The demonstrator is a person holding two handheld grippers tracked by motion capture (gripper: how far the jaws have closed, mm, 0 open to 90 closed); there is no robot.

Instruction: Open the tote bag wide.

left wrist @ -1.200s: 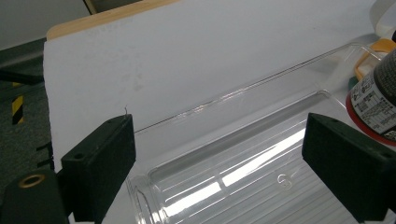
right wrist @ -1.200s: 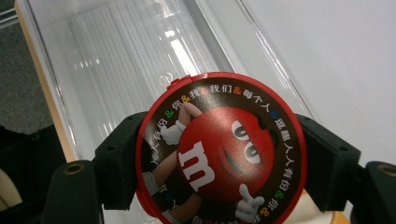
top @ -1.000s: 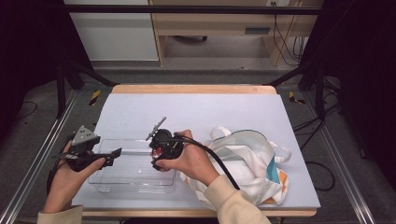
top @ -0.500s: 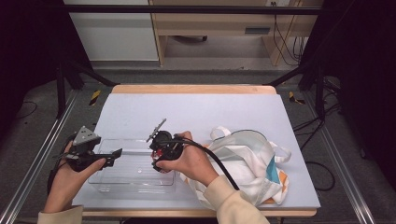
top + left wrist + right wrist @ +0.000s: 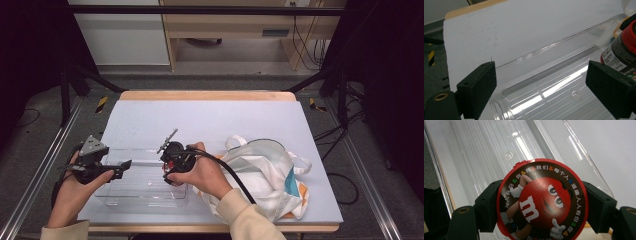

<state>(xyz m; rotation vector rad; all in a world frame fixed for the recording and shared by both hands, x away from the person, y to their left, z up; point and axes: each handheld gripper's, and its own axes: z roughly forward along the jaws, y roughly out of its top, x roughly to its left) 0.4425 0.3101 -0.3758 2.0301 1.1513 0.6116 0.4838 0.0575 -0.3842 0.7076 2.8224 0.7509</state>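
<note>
**M&M's tube over the clear tray**

M&M's tube (image 5: 541, 200), red-lidded, is clamped between the right gripper's (image 5: 172, 157) jaws above the clear plastic tray (image 5: 142, 192) on the near-left, white-covered table (image 5: 215, 117). Left gripper (image 5: 541, 87) jaws gape wide, empty. Cloth bag (image 5: 265, 177) lies right; grey floor beyond.

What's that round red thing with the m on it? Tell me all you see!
It is a candy tub with a round red lid showing a cartoon red candy face, a white m and coloured writing round the rim. Its dark side carries a label. The right hand-held gripper clamps it between its black jaws, over the clear plastic tray on the table.
</note>
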